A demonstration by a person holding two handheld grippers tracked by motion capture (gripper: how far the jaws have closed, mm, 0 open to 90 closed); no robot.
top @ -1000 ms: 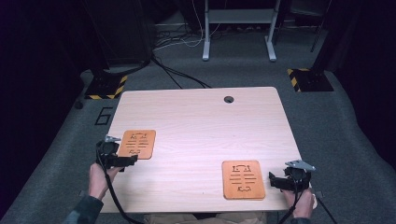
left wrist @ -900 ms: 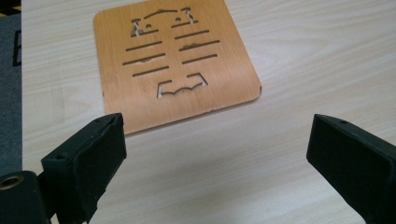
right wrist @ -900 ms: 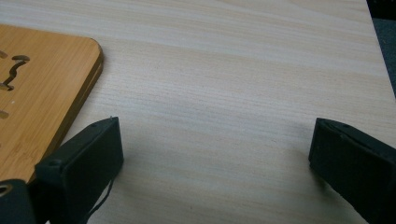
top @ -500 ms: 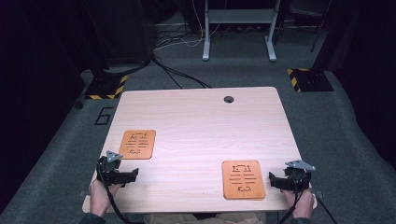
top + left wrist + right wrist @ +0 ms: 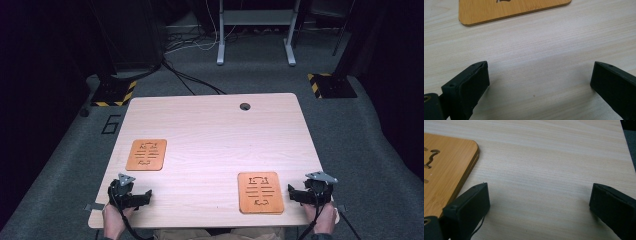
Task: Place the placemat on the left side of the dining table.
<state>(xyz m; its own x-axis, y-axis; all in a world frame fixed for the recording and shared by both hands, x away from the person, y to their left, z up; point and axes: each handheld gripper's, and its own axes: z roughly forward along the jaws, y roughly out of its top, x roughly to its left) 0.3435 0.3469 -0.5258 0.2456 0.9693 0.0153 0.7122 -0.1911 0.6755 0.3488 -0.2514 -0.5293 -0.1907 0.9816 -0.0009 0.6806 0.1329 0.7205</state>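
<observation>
Left gripper, right gripper: jaws apart, beside 2 boards.

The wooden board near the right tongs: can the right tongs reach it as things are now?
Probably yes. The right tongs stand open just beside the wooden board, and in the right gripper view only bare table lies between them, nothing in the way.

left gripper: black body, grey three-cornered plate on top, black cable trailing off the near edge | right gripper: same black build, grey plate, black cable | jaws: blocky matte black pads, small screw hole near each tip, brass-coloured fastener at lower left corner | hands bare, sleeves not visible
</observation>
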